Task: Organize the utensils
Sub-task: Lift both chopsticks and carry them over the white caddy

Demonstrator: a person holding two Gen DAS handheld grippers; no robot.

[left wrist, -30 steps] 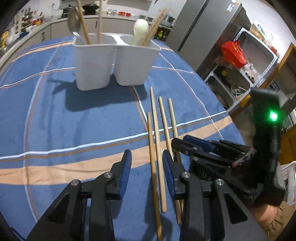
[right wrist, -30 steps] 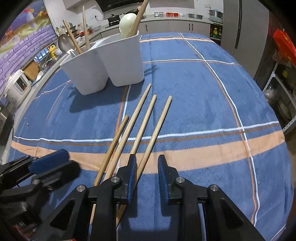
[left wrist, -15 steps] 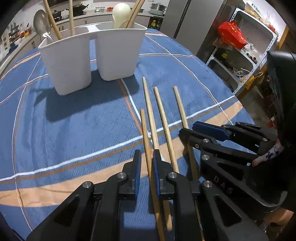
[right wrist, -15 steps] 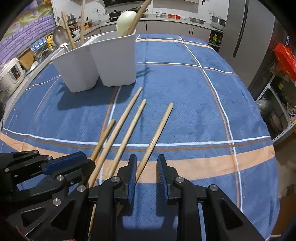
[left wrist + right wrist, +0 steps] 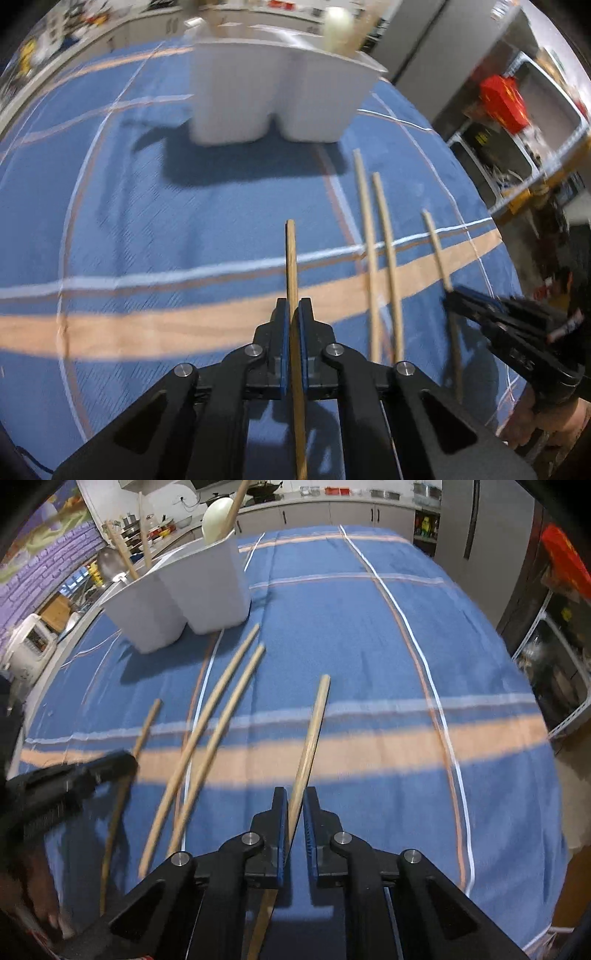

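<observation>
Left tool (image 5: 294,314): blue-padded fingers pressed together on a wooden chopstick (image 5: 291,266); the stick runs straight forward between the pads, its far tip over the striped cloth, its near end passing back under the tool body.

Right tool (image 5: 295,805): fingers closed to a narrow gap around a second chopstick (image 5: 312,731). The stick lies against the left pad; whether the right pad touches it cannot be told. Its far tip points toward the middle of the bench.

Loose chopsticks: two (image 5: 207,734) lie side by side on the cloth between the two tools, nearly parallel, near ends close to the front edge of the bench, far tips just short of the holder. In the left view the same pair (image 5: 376,258) sits right of the held stick.

Bench cover: blue tablecloth (image 5: 369,627) with orange and white stripes, spread over the whole bench top.

Utensil holder (image 5: 184,594): white, two compartments, standing upright toward the far left of the bench. The right compartment holds a pale rounded spoon (image 5: 218,515) and wooden sticks; the left holds a metal ladle (image 5: 110,563) and further sticks.

Beyond the bench: kitchen counter with cabinets (image 5: 332,511), a grey refrigerator (image 5: 476,524) at far right.
</observation>
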